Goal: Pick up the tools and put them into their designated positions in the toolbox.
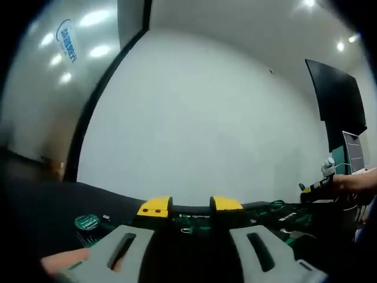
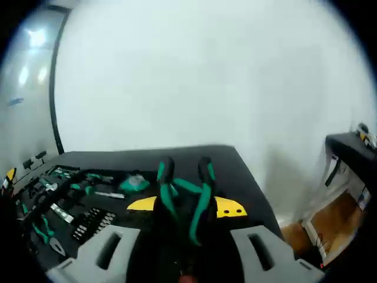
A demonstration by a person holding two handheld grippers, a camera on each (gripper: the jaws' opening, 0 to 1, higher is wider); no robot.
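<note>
Pliers [image 2: 185, 191] in right gripper [image 2: 185, 207] stand upright, green handles pointing up.

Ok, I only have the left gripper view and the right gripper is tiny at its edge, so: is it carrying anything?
Observer: Yes, the right gripper has green-handled pliers between its jaws, handles pointing away from the camera.
Operator: Where's the toolbox from there?
Observer: The open toolbox lies on the black table, left of the pliers in the right gripper view.
Operator: Anything close ahead?
Observer: A round green item sits just left of the handle tips.
</note>
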